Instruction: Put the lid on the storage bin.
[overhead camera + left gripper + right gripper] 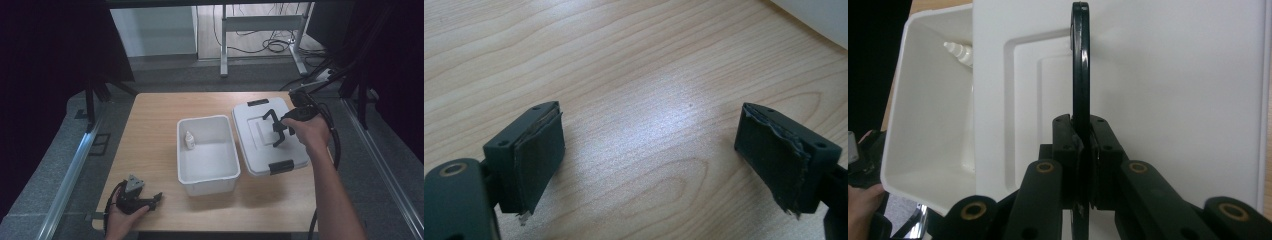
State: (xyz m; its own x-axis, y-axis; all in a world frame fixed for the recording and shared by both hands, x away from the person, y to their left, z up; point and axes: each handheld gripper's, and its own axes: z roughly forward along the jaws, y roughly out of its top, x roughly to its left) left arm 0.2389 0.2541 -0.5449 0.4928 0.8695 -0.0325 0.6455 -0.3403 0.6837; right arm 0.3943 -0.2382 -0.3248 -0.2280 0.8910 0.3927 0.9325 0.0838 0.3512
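Right hand-held gripper (278, 131) clamped on the lid's black handle (1080, 65), handle running straight ahead; lid (250, 145) beneath, open box (207, 172) just left. Left hand-held gripper (649, 165) spread, on table (624, 60).

Looks like a lab or recording workspace: bare wooden tabletop (155, 150) ringed by black curtains (45, 45), metal rails (70, 170) along both side edges, loose cables (270, 46) under a height-adjustable desk frame (262, 30) beyond the far edge.

No lettering, label, brand or number can be read anywhere — not on the white lid (265, 134), the open box (207, 175) or the small bottle (190, 140) inside it.
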